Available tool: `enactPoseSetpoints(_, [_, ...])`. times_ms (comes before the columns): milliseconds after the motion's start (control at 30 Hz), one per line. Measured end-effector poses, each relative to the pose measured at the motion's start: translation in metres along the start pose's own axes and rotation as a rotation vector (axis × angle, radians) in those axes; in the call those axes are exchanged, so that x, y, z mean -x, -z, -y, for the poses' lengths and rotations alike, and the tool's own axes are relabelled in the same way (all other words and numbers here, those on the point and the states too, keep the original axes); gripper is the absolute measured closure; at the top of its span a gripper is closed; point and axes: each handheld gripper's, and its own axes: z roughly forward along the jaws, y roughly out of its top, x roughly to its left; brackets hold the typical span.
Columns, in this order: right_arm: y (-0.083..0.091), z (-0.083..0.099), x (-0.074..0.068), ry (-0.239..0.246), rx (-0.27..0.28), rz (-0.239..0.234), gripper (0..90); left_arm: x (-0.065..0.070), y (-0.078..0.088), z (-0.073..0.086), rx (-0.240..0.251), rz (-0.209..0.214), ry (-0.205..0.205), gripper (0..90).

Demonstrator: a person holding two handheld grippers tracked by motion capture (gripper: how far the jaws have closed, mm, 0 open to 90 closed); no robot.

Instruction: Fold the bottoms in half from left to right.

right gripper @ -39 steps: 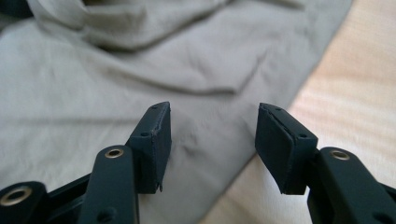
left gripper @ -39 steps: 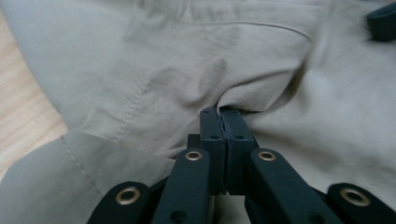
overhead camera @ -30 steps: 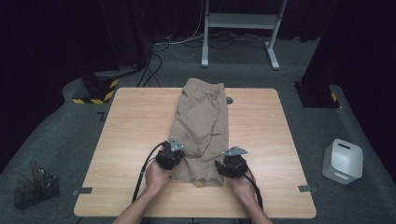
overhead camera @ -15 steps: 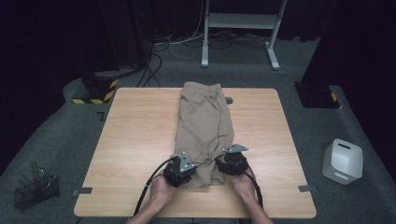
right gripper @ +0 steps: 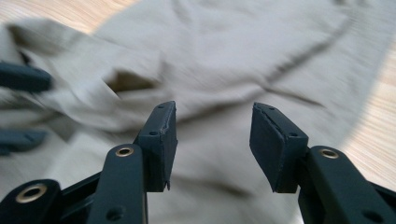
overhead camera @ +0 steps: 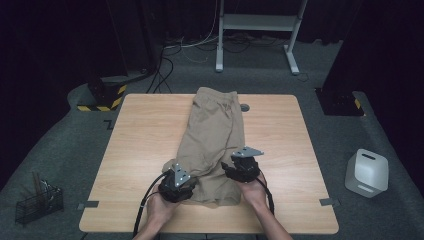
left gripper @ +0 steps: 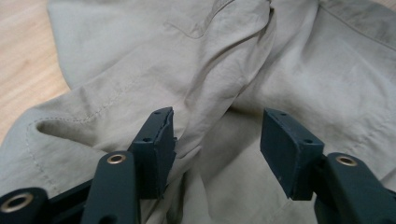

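A pair of khaki shorts (overhead camera: 215,135) lies lengthwise on the wooden table (overhead camera: 145,135), folded narrow, with the waistband at the far end. My left gripper (overhead camera: 181,176) hovers over the near left hem. Its jaws have just been opening and now stand apart over a cloth ridge (left gripper: 210,93), and the pads press on nothing. My right gripper (overhead camera: 235,167) hangs just above the near right part of the shorts (right gripper: 233,60). Its jaws (right gripper: 214,114) have closed a little but stay apart with nothing between them. The left gripper's jaws appear blurred at the left edge of the right gripper view.
A small dark disc (overhead camera: 244,107) sits on the table beside the waistband. On the floor are a white container (overhead camera: 367,172) at the right, a wire basket (overhead camera: 37,202) at the left, a yellow-black striped base (overhead camera: 105,95) and a white stand (overhead camera: 260,22) behind.
My left gripper has drawn back toward the near edge along the hem of the shorts. The right gripper has lifted slightly and shifted a little to the left.
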Motion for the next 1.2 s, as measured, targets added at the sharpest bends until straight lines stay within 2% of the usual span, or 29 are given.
enactPoseSetpoints(200, [-0.016, -0.016, -0.022, 0.017, 0.011, -0.074, 50.9, -0.003, -0.018, -0.001, -0.035, 0.045, 0.035, 45.4])
enactPoseSetpoints(300, [-0.025, -0.017, -0.029, 0.027, -0.013, -0.095, 51.8, -0.003, -0.024, -0.002, -0.047, 0.047, 0.038, 44.8])
enactPoseSetpoints(400, [-0.036, -0.013, -0.031, 0.04, -0.056, -0.109, 59.9, -0.004, -0.022, -0.003, -0.042, 0.053, 0.052, 43.8])
enactPoseSetpoints(533, [-0.044, -0.001, -0.027, 0.05, -0.106, -0.094, 74.6, -0.007, -0.008, -0.002, -0.019, 0.049, 0.055, 41.7])
enactPoseSetpoints(700, [-0.043, 0.009, -0.019, 0.064, -0.123, -0.105, 88.6, -0.012, 0.012, 0.002, 0.014, 0.036, 0.067, 39.2])
enactPoseSetpoints(767, [-0.042, 0.01, -0.018, 0.077, -0.121, -0.103, 89.2, -0.014, 0.018, 0.005, 0.023, 0.024, 0.074, 38.5])
enactPoseSetpoints(867, [-0.041, 0.011, -0.016, 0.076, -0.12, -0.102, 89.3, -0.019, 0.021, 0.012, 0.025, 0.015, 0.104, 38.0])
enactPoseSetpoints(1067, [-0.04, 0.013, -0.011, 0.081, -0.116, -0.07, 89.5, -0.028, 0.014, 0.023, -0.019, -0.015, 0.149, 34.8])
enactPoseSetpoints(1200, [-0.034, 0.013, 0.0, 0.047, -0.111, -0.044, 89.4, -0.028, 0.009, 0.027, -0.04, 0.004, 0.184, 32.3])
